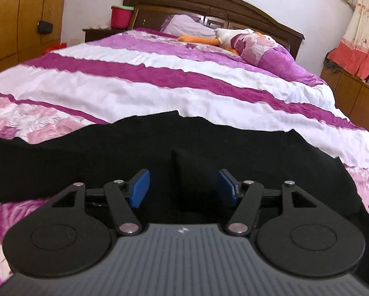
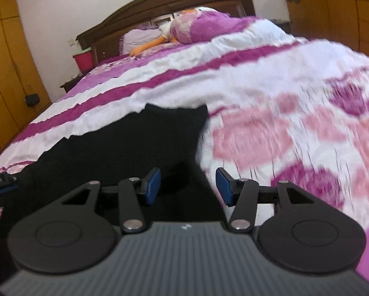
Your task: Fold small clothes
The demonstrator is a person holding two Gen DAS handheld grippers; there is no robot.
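A black garment (image 1: 125, 148) lies spread across the near part of the bed. In the left wrist view my left gripper (image 1: 183, 187) hangs just over it. Its blue pads (image 1: 140, 188) stand well apart, open. A raised fold of the black cloth (image 1: 184, 162) stands between the fingers, and neither pad presses on it. In the right wrist view my right gripper (image 2: 188, 187) is open over the right edge of the same garment (image 2: 135, 148). Black cloth lies below and between its fingers, and the pads (image 2: 223, 187) do not touch it. The picture is blurred on the right.
The bed carries a purple, white and floral quilt (image 1: 159, 79). A pillow (image 1: 186, 26) and a white and orange plush toy (image 1: 223, 37) lie by the dark headboard (image 1: 209, 2). A red bucket (image 1: 120, 16) stands on a nightstand. Wooden wardrobes (image 1: 19, 17) stand left, cabinets (image 1: 352, 93) right.
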